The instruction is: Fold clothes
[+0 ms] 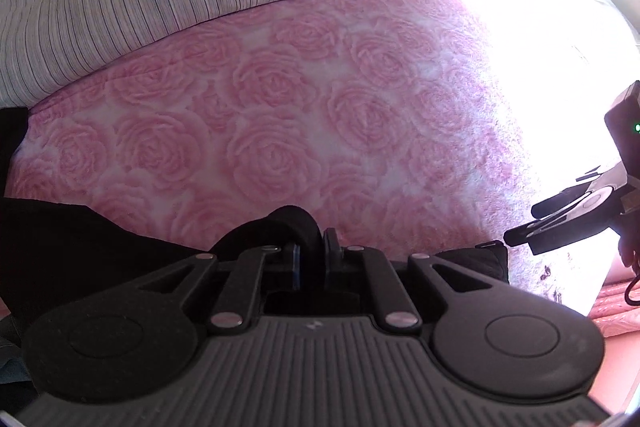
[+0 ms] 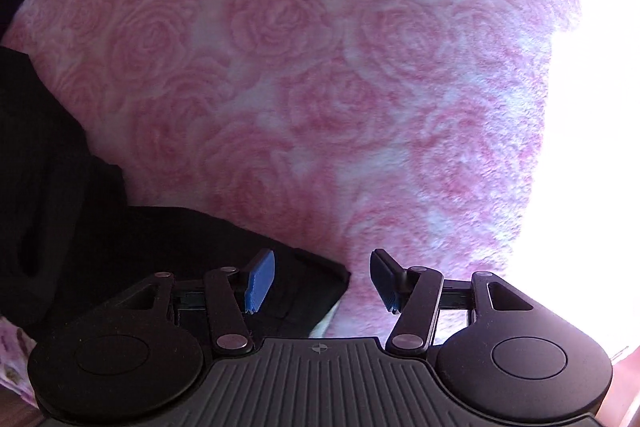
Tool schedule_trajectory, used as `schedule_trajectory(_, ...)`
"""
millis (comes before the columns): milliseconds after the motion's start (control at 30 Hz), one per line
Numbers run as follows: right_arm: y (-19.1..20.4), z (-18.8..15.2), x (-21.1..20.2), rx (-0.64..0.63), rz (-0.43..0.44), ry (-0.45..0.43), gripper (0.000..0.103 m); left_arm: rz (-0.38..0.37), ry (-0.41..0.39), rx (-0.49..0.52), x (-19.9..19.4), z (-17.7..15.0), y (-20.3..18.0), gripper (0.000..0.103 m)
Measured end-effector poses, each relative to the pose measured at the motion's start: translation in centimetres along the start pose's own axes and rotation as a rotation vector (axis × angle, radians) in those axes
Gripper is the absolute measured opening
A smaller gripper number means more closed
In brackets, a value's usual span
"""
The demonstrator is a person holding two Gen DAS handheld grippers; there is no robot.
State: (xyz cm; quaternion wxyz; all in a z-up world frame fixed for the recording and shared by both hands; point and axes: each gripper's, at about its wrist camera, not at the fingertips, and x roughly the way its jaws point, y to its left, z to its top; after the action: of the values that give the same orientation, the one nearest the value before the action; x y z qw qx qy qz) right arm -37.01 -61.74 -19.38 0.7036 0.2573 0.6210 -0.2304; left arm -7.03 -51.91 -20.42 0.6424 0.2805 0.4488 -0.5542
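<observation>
Left tongs (image 1: 311,259) clenched on a bunched fold of the black fabric garment (image 1: 72,247), which lies along the near edge of the pink rose-patterned fleece blanket (image 1: 280,107); right tongs (image 2: 322,281) spread wide over its corner.

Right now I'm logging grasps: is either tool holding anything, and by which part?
Left tool pinches a bunched fold of the black garment. Right tool is open, holding nothing.

Both wrist views (low, close) share the rose blanket (image 1: 280,99).
</observation>
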Motion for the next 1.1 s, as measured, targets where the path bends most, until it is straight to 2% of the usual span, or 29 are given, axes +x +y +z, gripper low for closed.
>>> schedule_trajectory(133,1.5,-0.1,-0.9,0.016,0.054,0.008,0.058,-0.030,-0.035,0.038,-2.1,-0.7,1.9,0.009)
schedule_trajectory(233,3.2,-1.8,-3.9,-0.004,0.144,-0.086,0.058,-0.036,-0.065,0.073,-4.5,-1.3,3.7,0.010)
schedule_trajectory(367,7.0,-2.7,-5.8,-0.020,0.247,-0.127,0.063,-0.012,-0.088,0.077,-6.9,-2.9,6.7,0.012)
schedule_trajectory(500,10.8,-2.7,-6.2,-0.005,0.380,-0.103,0.065,0.000,-0.088,0.043,-7.4,-5.0,9.7,0.016)
schedule_trajectory(600,12.4,-2.9,-6.2,0.018,0.442,-0.068,0.067,-0.001,-0.087,0.027,-7.3,-6.7,11.3,0.018)
schedule_trajectory(667,12.8,-3.1,-5.4,0.025,0.421,-0.038,0.070,-0.009,-0.089,0.030,-7.2,-7.7,11.9,0.021)
schedule_trajectory(733,12.6,-3.7,-4.7,0.023,0.308,-0.025,0.071,-0.023,-0.091,0.064,-7.0,-8.9,11.5,0.028)
schedule_trajectory(767,12.4,-4.4,-4.9,0.004,0.240,-0.066,0.071,-0.031,-0.091,0.084,-6.9,-9.5,11.3,0.029)
schedule_trajectory(900,11.3,-9.5,-7.1,-0.124,-0.082,-0.354,0.071,-0.077,-0.078,0.199,-6.0,-11.8,9.2,0.034)
schedule_trajectory(967,10.3,-12.3,-6.9,-0.177,-0.139,-0.399,0.071,-0.114,-0.070,0.256,-5.5,-12.7,7.7,0.035)
schedule_trajectory(1100,8.0,-15.0,-4.4,-0.150,-0.086,-0.256,0.071,-0.201,-0.050,0.361,-4.3,-14.1,4.7,0.042)
